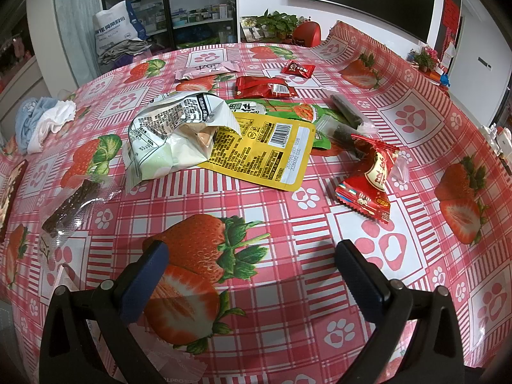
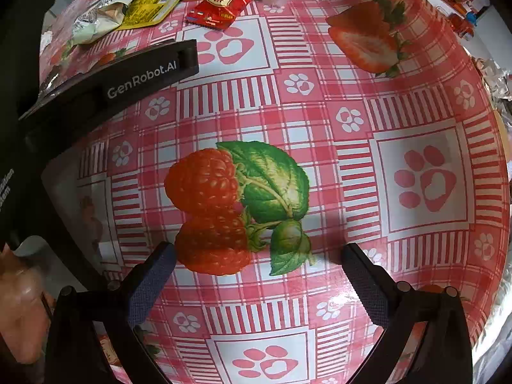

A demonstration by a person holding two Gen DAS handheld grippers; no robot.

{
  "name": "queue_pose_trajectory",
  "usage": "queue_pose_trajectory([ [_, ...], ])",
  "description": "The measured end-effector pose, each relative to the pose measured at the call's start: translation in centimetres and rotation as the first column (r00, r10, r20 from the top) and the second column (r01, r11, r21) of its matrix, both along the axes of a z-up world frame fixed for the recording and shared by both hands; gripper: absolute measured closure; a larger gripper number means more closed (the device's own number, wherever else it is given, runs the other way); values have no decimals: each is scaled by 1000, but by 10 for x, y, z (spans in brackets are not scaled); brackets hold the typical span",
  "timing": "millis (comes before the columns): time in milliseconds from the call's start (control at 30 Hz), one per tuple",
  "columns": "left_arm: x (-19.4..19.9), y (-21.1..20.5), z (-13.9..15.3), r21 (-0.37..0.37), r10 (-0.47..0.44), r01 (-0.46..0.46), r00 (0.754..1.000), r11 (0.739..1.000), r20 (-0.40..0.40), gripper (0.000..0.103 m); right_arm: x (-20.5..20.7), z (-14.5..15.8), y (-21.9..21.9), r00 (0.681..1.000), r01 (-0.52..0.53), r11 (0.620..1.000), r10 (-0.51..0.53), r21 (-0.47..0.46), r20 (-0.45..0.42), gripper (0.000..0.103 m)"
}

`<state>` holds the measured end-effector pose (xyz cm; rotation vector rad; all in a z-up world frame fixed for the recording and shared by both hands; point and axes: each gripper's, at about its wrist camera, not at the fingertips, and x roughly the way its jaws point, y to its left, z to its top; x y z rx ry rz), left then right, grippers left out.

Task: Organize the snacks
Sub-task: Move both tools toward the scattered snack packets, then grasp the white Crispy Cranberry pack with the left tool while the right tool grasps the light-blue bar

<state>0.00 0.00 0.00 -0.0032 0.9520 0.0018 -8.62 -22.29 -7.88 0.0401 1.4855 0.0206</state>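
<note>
Mostly the snacks sat in a loose pile mid-surface: a torn white bag (image 1: 172, 134) lay crumpled w/ its open mouth over a flat yellow pouch (image 1: 262, 150), which overlapped a green packet (image 1: 281, 110) behind it. Red packs counted 3: a twisted red wrapper (image 1: 368, 179) just right of the pouch, a red pack w/ barcode (image 1: 264, 87) farther back, and a small red sachet (image 1: 298, 68) beyond that. A pink packet (image 1: 208, 70) lay at the back left. Dark bars in clear film counted 3: one (image 1: 68, 208) near the left edge, two (image 1: 345, 113) by the green packet. Cloths (image 1: 44, 121) were bunched at the far-left edge.

Open room: the near half of the strawberry-print surface (image 1: 288, 224) was bare in front of the left tongs (image 1: 252, 256), which were spread wide, gripping nothing. Right tongs (image 2: 259, 256) were also spread, empty, over a raspberry print, well apart from the pile; the left unit's black body (image 2: 144, 70) crossed that view's upper left.
</note>
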Motion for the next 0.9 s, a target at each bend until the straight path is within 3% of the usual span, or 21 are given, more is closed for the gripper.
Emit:
queue_pose_trajectory([
  [100,2,-1,1,6,9,-9,1000,1000,-20,0,3,-1,-1,1000,-1,1000,1,1,-3,0],
  [200,14,-2,4,1,-34,34,988,999,-149,0,5,1,-5,1000,0,1000,1,25,-13,0],
  [267,16,-4,8,-44,-89,81,972,996,-218,0,8,7,-15,999,23,997,-21,67,-28,0],
  [433,-14,27,56,-69,-155,146,976,987,-150,0,11,21,-41,998,62,995,-59,83,-37,0],
  [533,-38,61,74,-51,-165,158,971,986,-175,0,9,32,-45,998,57,993,-54,101,-32,0],
  [633,-64,101,74,-26,-153,151,961,988,-232,0,5,47,-36,998,43,988,-35,146,-55,0],
  [767,-94,149,58,3,-127,136,932,991,-340,0,-11,57,-10,997,18,991,-9,136,-71,0],
  [900,-111,165,48,4,-143,157,912,988,-384,0,-31,73,17,994,-1,990,16,144,-105,0],
])
